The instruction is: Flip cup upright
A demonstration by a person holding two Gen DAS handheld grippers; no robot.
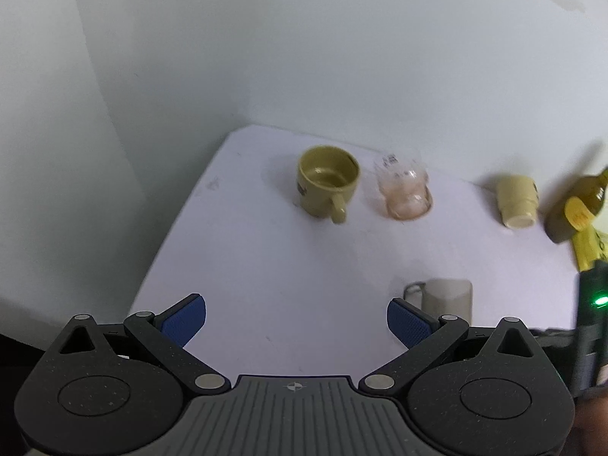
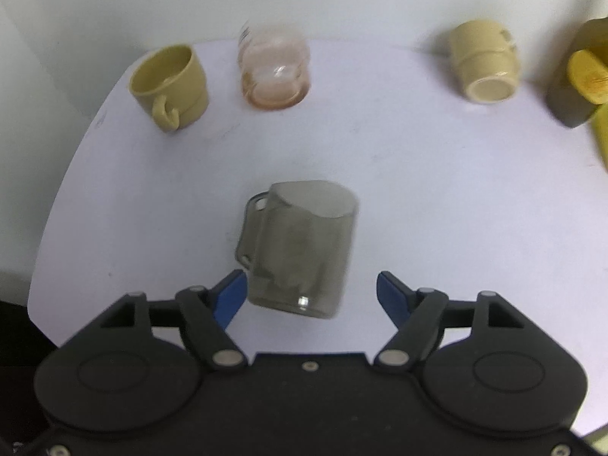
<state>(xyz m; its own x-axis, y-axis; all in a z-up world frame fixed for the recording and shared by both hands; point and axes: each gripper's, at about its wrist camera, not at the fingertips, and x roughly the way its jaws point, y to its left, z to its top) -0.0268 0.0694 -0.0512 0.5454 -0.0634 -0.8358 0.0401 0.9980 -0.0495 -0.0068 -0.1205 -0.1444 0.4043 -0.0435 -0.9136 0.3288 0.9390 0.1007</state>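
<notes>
Grey cup (image 2: 300,247) sits inverted mid-table (image 2: 418,190), just ahead of right gripper (image 2: 311,292); both it and left gripper (image 1: 296,319) are spread, nothing held. Smooth wall could slip if pinched off-centre

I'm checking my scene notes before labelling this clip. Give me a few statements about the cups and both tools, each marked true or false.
1. The olive mug stands upright, opening up. True.
2. The grey glass mug is upright. False: it stands inverted, base up.
3. The right tool is open around the grey mug's lower part. True.
4. The left tool holds a cup. False: it is open and empty.
5. The cream cup shows its base. True.
</notes>
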